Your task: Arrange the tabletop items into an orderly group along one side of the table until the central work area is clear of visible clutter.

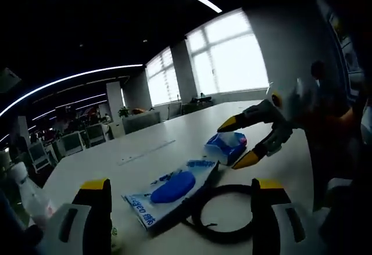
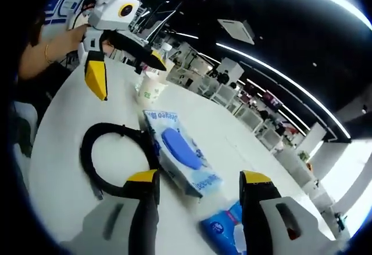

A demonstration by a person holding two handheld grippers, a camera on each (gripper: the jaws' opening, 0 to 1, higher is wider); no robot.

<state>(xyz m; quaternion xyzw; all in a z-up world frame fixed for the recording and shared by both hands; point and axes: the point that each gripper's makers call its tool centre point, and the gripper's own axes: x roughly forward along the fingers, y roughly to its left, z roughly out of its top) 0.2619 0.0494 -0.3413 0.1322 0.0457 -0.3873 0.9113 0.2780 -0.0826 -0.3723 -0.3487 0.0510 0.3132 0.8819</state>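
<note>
A flat wipes pack with a blue lid (image 1: 174, 188) (image 2: 180, 150) lies on the white table (image 1: 145, 144) (image 2: 52, 173). A black cable loop (image 1: 196, 213) (image 2: 87, 150) lies beside it, partly tucked under its edge. My left gripper (image 1: 181, 191) (image 2: 127, 69) is open above them, holding nothing. A small blue pack (image 1: 224, 146) (image 2: 224, 229) lies further along. My right gripper (image 1: 238, 142) (image 2: 200, 191) is open, its yellow tips either side of that small pack. I cannot tell whether they touch it.
A paper cup (image 2: 150, 89) stands near the table edge below the left gripper, with a clear bottle (image 1: 26, 194) (image 2: 164, 50) beside it. A person's hand (image 2: 70, 34) holds the left gripper. Office chairs and desks stand beyond the table.
</note>
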